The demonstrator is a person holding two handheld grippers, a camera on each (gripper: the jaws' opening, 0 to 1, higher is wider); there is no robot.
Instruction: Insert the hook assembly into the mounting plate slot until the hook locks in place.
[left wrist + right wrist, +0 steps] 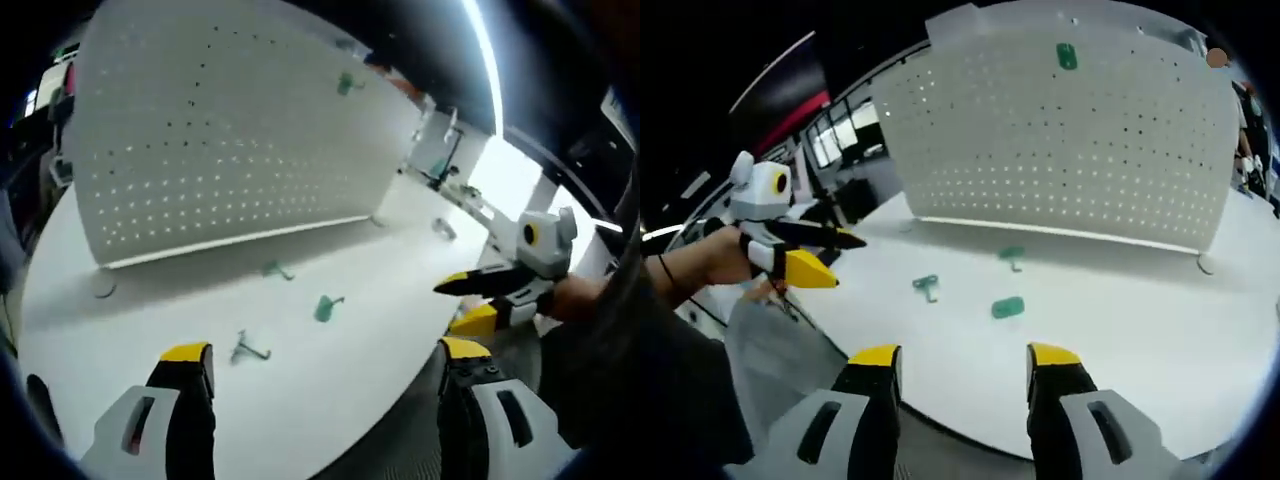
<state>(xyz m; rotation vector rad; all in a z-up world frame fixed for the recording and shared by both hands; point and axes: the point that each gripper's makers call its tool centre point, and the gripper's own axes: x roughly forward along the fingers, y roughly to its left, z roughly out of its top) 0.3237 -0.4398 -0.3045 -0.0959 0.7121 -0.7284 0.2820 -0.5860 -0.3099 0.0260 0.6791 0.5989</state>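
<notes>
Both tools, left tool and right tool, are held apart, empty, staged above loose hooks on tabletop for pickup

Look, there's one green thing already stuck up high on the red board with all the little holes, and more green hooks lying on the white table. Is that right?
Almost. The pegboard is white, not red, as the right gripper view shows. The rest holds: one green piece sits high on the pegboard, and green hooks lie on the white table.

Green hooks before upright pegboard
</notes>
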